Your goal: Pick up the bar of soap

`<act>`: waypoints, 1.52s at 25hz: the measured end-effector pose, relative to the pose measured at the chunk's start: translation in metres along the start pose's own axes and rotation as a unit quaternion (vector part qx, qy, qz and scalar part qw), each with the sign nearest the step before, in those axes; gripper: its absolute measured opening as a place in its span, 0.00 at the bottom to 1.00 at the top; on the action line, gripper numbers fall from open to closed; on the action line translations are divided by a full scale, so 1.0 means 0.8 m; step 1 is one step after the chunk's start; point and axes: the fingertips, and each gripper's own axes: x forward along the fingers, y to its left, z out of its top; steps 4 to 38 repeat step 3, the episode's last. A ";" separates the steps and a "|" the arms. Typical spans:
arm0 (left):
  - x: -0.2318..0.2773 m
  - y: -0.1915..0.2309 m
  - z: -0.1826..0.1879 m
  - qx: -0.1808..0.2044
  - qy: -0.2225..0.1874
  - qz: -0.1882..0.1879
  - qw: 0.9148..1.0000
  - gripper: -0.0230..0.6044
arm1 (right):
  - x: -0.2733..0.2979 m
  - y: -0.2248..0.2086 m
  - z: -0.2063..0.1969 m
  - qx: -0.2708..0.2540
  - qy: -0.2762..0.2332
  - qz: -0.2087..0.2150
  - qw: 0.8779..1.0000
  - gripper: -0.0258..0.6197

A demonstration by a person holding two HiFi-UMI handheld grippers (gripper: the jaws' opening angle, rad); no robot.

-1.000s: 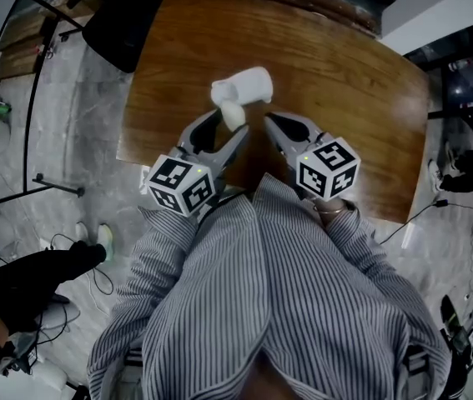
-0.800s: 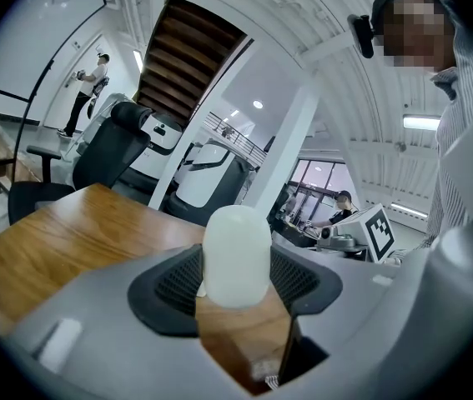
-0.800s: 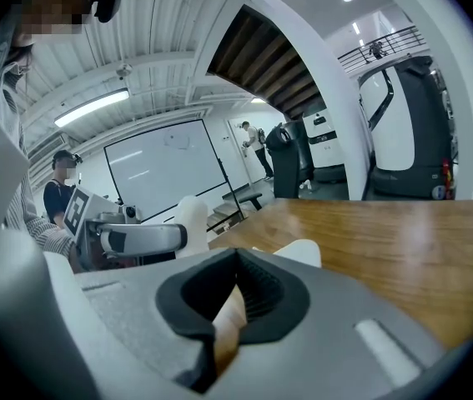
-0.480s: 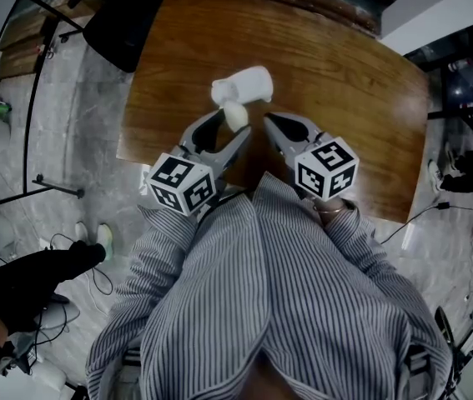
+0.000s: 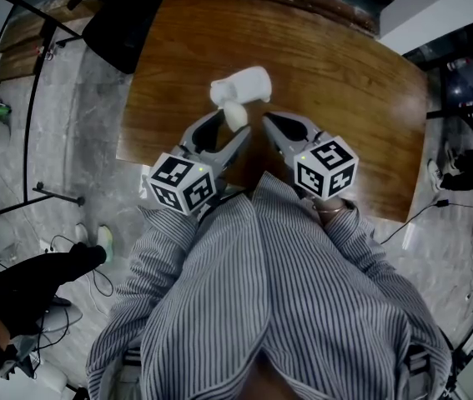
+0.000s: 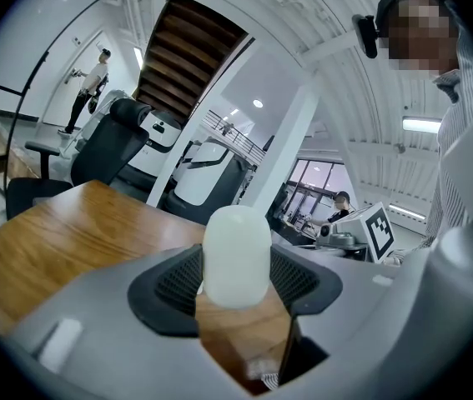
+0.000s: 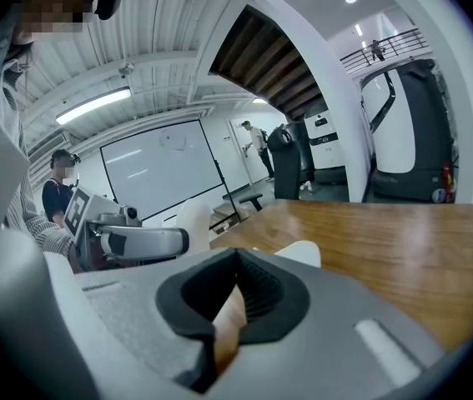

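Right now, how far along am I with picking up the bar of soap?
Done: the left gripper is shut on the bar of soap, upright between its pads. In hand: the lift; I can't tell whether the soap is clear of the wooden table. The right gripper is shut and empty. Left: raise the soap well above the table, away from the white object behind it.

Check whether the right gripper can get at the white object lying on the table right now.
Probably yes. The white object lies just beyond the right gripper with bare wood between them. The left gripper, holding the bar of soap, sits off to one side. The right fingers are shut and must open first.
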 end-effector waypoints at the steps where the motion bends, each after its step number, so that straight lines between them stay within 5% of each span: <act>1: -0.001 0.000 -0.001 0.000 0.000 0.000 1.000 0.45 | -0.001 0.000 0.000 0.000 -0.001 -0.001 1.000 0.04; 38: -0.002 -0.001 -0.002 0.001 0.000 0.001 1.000 0.45 | -0.004 0.000 -0.002 -0.001 -0.002 -0.002 1.000 0.04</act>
